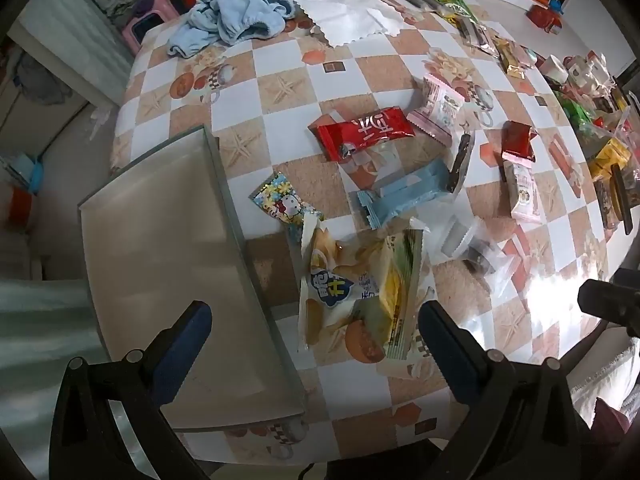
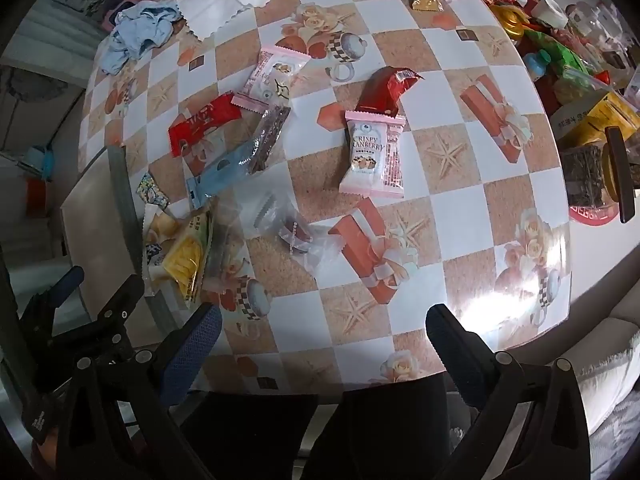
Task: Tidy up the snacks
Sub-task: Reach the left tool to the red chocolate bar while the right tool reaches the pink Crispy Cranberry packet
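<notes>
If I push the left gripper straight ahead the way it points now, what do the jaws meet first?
Most likely the clear chip packet with the yellow and blue label, lying on the checkered tablecloth between the open jaws of the left gripper. The grey tray sits just left of that line. Depth is hard to judge.

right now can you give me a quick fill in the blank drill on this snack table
1. The pink Crispy Cranberry packet overlaps a dark ____ packet.
2. The grey tray holds ____ snacks.
3. Both the left claw and the right claw are ____.

Missing words: red; no; open
</notes>
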